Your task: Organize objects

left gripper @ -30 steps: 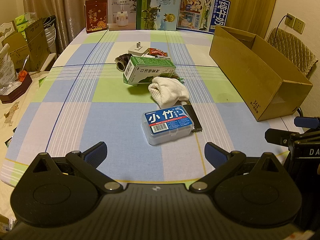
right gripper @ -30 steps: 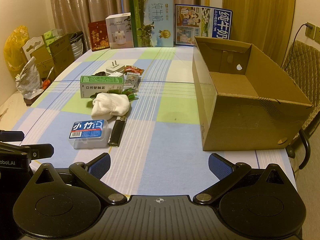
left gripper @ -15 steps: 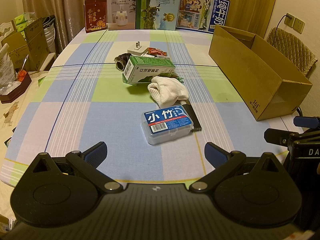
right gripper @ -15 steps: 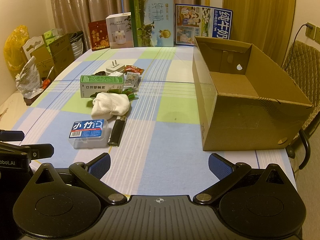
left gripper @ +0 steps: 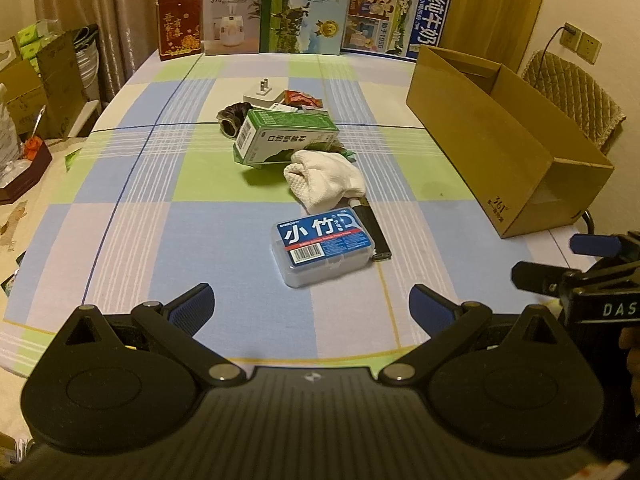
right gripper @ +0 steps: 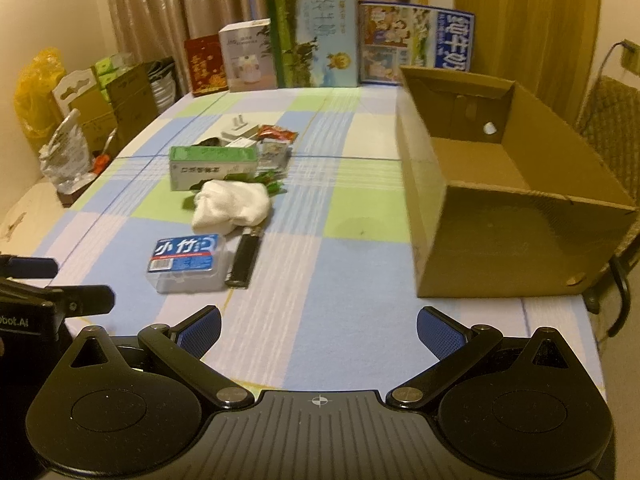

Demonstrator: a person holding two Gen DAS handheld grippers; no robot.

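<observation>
Checked table (left gripper: 132,216) | one cardboard box (right gripper: 500,216) (empty) | left tool (left gripper: 311,308) agape | right tool (right gripper: 319,326) agape

Home dining room: checked tablecloth (left gripper: 132,216), curtains (right gripper: 192,4), padded chair (left gripper: 576,92).

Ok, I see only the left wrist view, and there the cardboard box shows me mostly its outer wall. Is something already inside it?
Observer: No. In the right wrist view, the part of the cardboard box floor that shows is bare.
Operator: And is the right gripper open? I see only its side.
Observer: Yes, the right gripper is wide open and holds nothing.
Operator: Do the inner walls have any opening?
Observer: There is a small round hole in the far wall.
</observation>
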